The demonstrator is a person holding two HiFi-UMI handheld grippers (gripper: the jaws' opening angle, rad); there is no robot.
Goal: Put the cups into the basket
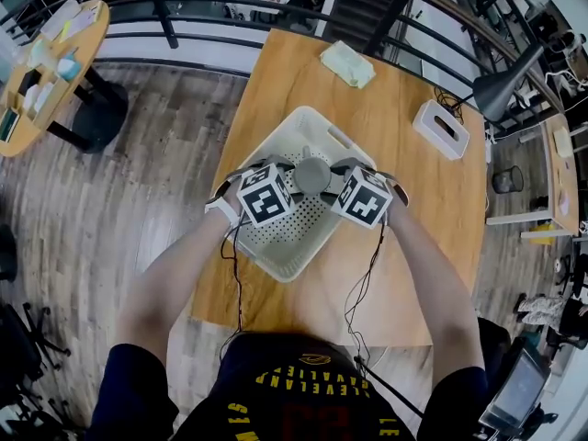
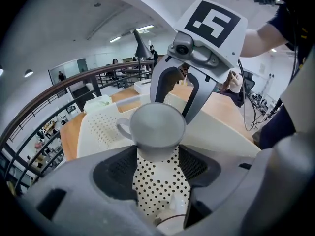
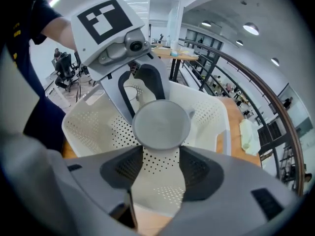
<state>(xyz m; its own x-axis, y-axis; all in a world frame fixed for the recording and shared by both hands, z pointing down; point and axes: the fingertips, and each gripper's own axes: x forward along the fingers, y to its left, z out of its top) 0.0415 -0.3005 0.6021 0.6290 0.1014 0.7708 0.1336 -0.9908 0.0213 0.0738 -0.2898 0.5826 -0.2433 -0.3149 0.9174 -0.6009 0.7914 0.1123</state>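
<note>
A grey cup (image 1: pixel 312 175) hangs over the white perforated basket (image 1: pixel 262 141), carried between my two grippers. My left gripper (image 1: pixel 290 169) comes at it from the left and my right gripper (image 1: pixel 336 171) from the right. In the left gripper view the cup (image 2: pixel 156 129) sits at the jaw tips of the left gripper (image 2: pixel 156 167), its handle to the left, above the basket (image 2: pixel 98 127). In the right gripper view its round face (image 3: pixel 161 124) fills the gap at the tips of the right gripper (image 3: pixel 161 168), over the basket (image 3: pixel 88 127).
The basket stands on a wooden table (image 1: pixel 404 274). Farther back lie a pale yellow cloth (image 1: pixel 347 63) and a white tissue box (image 1: pixel 441 129). A desk lamp (image 1: pixel 503 88) stands at the right edge, a railing (image 1: pixel 211 7) runs behind, and a round table (image 1: pixel 46 72) is at far left.
</note>
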